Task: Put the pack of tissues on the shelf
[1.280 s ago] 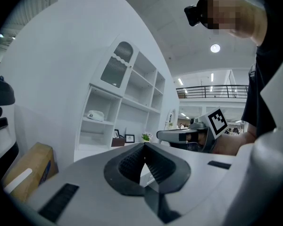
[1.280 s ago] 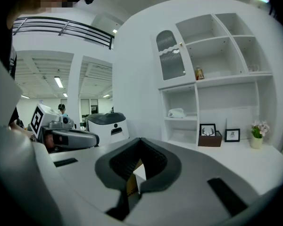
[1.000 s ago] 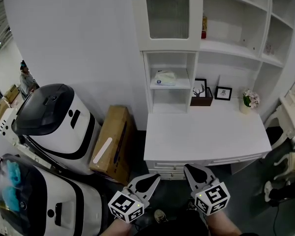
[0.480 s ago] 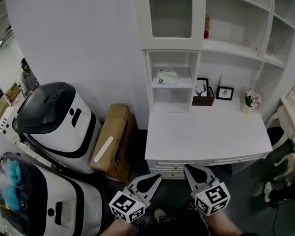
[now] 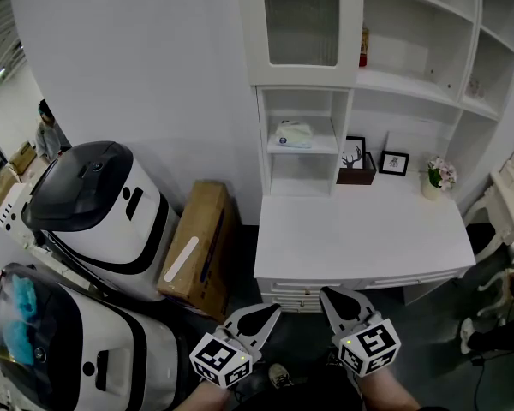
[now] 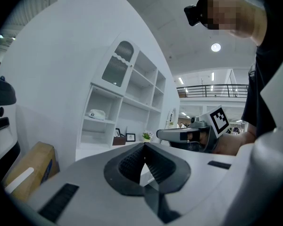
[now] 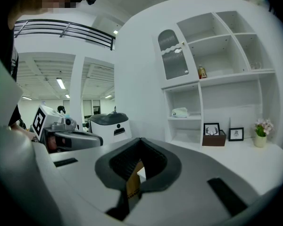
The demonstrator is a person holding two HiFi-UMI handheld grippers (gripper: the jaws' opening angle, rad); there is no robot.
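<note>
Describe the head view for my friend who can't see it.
A pack of tissues lies in a cubby of a white shelf unit above a white desk. At the bottom, the left gripper and right gripper point toward the desk, jaws together, empty.

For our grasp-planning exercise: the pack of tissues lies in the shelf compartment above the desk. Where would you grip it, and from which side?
Probably pinch the pack of tissues by its soft, domed front edge, coming level through the open front of the shelf: side walls flank it and it lies flat.
</note>
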